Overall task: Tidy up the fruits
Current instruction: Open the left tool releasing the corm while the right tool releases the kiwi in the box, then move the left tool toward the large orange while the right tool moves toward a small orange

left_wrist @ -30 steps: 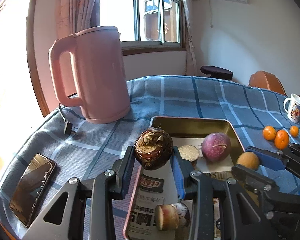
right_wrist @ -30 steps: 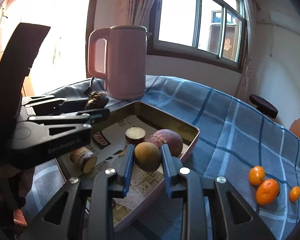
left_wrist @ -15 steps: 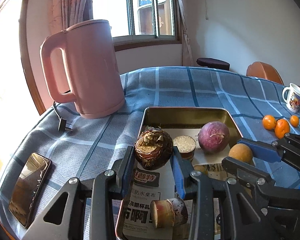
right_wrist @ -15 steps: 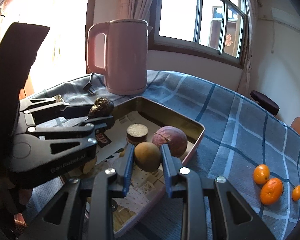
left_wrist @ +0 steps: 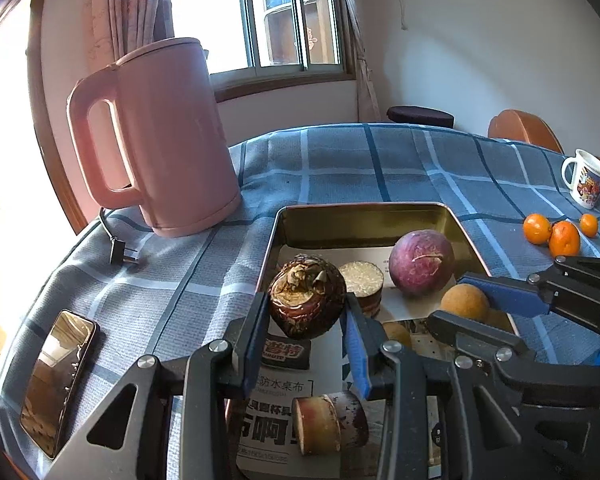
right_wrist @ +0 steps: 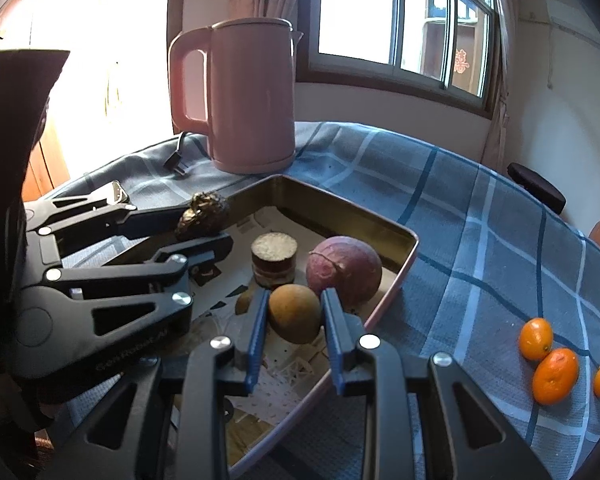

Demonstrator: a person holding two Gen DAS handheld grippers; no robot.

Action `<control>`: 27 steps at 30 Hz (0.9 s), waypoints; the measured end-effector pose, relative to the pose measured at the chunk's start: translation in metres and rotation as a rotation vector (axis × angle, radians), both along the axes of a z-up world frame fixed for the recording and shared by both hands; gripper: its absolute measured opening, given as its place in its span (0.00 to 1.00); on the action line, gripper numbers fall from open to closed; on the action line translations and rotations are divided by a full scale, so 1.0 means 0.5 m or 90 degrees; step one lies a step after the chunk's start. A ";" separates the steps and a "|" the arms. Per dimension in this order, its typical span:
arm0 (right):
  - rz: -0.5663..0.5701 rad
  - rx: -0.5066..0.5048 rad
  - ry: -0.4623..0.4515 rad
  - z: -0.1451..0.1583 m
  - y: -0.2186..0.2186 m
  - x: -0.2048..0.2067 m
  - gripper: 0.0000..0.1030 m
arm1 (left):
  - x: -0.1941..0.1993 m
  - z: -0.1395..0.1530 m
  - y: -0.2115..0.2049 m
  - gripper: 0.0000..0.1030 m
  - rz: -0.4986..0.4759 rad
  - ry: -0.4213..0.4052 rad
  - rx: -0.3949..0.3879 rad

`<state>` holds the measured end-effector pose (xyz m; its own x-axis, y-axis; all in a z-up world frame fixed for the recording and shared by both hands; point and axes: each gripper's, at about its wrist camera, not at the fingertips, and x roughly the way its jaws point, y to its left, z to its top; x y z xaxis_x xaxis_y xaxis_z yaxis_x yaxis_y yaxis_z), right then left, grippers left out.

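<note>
A: What does the left gripper [left_wrist: 305, 326] have?

B: It is clamped on a dark brown, rough-skinned round root [left_wrist: 307, 296], held above the near left part of the shallow rectangular metal tray [left_wrist: 364, 212].

A: And the right gripper [right_wrist: 294, 334]?

B: Closed on a smooth tan round fruit [right_wrist: 296, 312], over the tray's right side, just beside the purple round vegetable [right_wrist: 345, 270] lying in the tray.

A: What else lies in the tray?

B: A short cut cylinder with a pale top [left_wrist: 361, 285] near the middle, and another cut piece [left_wrist: 329, 422] at the near end, on printed paper.

A: Outside the tray?

B: Three small orange citrus fruits [right_wrist: 550, 362] sit on the blue checked cloth surface [left_wrist: 340, 168] well to the tray's right. A tall pink plastic kettle [left_wrist: 156, 136] stands beyond the tray's left corner.
</note>
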<state>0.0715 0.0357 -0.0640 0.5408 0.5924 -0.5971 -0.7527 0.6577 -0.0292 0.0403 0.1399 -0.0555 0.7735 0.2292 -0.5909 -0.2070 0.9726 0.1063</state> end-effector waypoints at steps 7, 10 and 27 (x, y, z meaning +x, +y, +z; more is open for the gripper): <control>0.005 -0.014 0.006 -0.005 0.007 0.001 0.30 | 0.001 -0.001 0.001 0.37 0.000 0.005 -0.005; 0.007 -0.021 0.005 -0.006 0.011 -0.001 0.30 | 0.000 -0.002 0.007 0.38 0.004 0.003 -0.011; -0.018 0.030 -0.048 0.032 -0.043 -0.027 0.70 | -0.056 0.091 -0.021 0.81 0.021 -0.088 -0.011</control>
<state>0.0580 0.0140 -0.0480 0.6005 0.6025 -0.5257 -0.7301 0.6812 -0.0533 0.0123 0.1296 -0.0102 0.8402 0.2462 -0.4832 -0.2501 0.9665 0.0575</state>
